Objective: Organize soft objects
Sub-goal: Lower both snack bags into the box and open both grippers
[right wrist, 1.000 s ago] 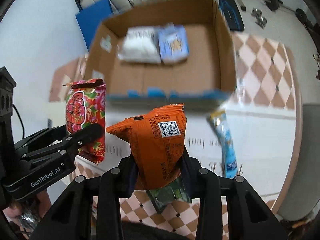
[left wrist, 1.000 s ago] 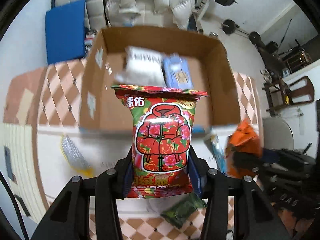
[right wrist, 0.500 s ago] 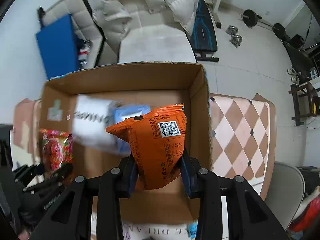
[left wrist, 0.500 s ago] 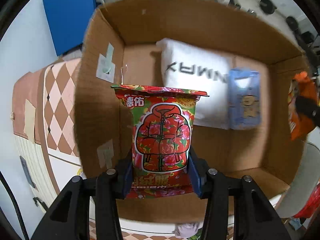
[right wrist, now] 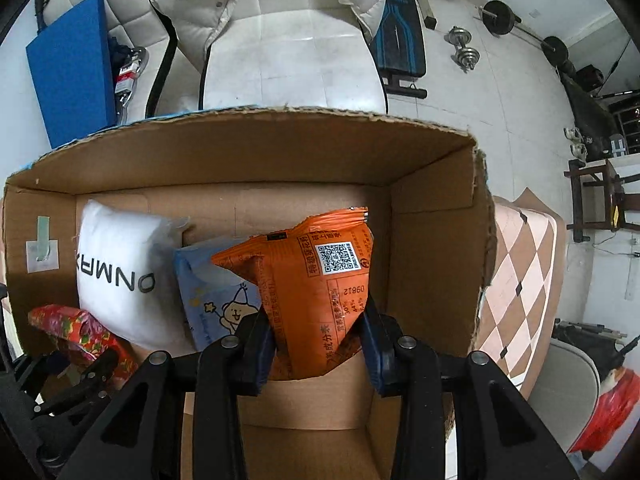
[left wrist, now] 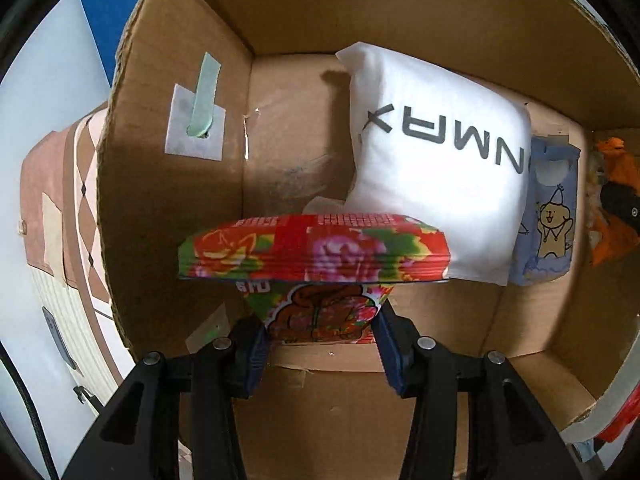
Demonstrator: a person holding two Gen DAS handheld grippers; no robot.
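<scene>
Cardboard walls of the open box [right wrist: 432,216] surround both grippers, with a white padded chair [right wrist: 288,52] and dumbbells [right wrist: 464,50] on the tiled floor beyond its far rim. Inside, a puffy white pillow pack [left wrist: 436,160] lies against a pale blue tissue pack [left wrist: 552,216], blocking the back left of the box floor. The left gripper [left wrist: 320,348] pinches a crinkly red floral snack bag [left wrist: 312,252] low by the left wall, while the right gripper [right wrist: 318,356] clamps a glossy orange snack bag [right wrist: 316,280] over the bare right side.
</scene>
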